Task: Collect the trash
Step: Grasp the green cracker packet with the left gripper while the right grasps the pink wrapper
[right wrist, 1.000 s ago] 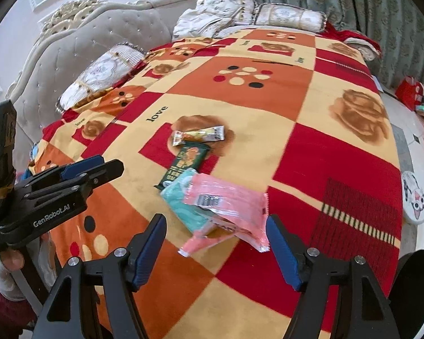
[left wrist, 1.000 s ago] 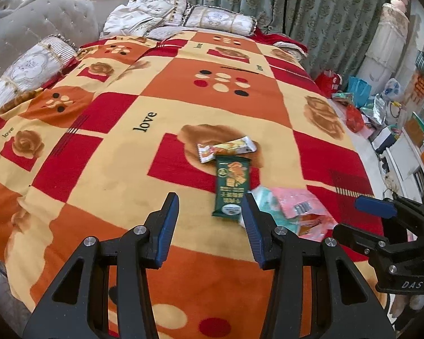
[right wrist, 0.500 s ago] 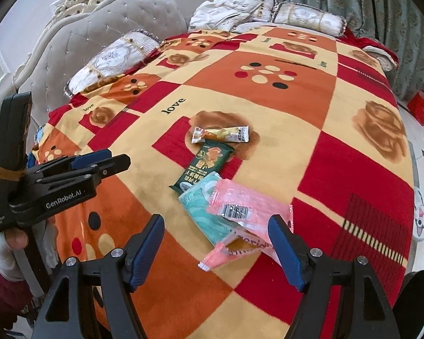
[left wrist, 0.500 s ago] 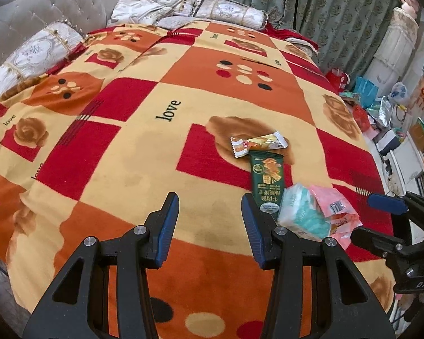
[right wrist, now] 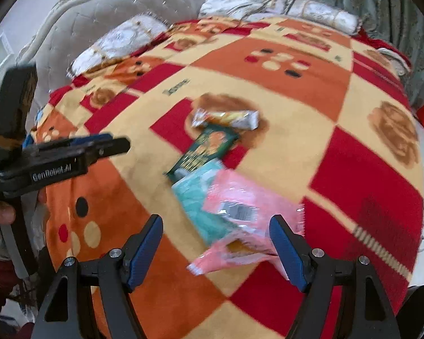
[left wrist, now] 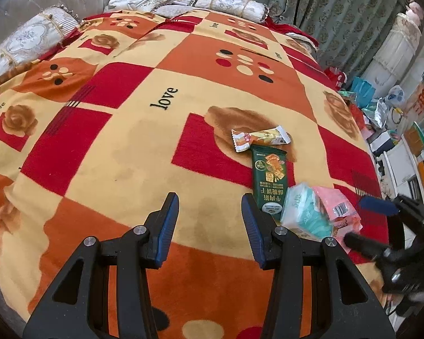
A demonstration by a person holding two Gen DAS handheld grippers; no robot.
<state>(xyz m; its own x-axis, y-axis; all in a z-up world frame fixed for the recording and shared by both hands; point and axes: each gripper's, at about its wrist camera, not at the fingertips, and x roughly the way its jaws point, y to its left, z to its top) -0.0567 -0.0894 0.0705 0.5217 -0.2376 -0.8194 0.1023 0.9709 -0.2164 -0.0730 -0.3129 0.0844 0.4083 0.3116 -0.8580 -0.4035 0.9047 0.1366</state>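
Several pieces of trash lie in a cluster on the checked red-and-orange blanket (left wrist: 127,155). They are a yellow-white snack wrapper (left wrist: 261,139), a green cracker pack (left wrist: 269,178), a teal tissue pack (left wrist: 305,212) and a pink wrapper (left wrist: 339,206). My left gripper (left wrist: 210,200) is open over bare blanket, just left of the green pack. In the right wrist view my right gripper (right wrist: 217,221) is open above the pink wrapper (right wrist: 240,206) and the teal pack (right wrist: 200,195), without touching them. The picture is blurred.
Pillows (left wrist: 229,1) and a tufted headboard (right wrist: 79,28) lie at the bed's far end, with curtains (left wrist: 339,14) behind. Bags and boxes (left wrist: 381,113) crowd the floor past the bed's right edge. A person's hand (right wrist: 2,212) holds the left gripper (right wrist: 110,144).
In the left wrist view the trash has slid from between the fingers to their right. The right gripper has come closer to the pink wrapper, with its jaws slightly wider.
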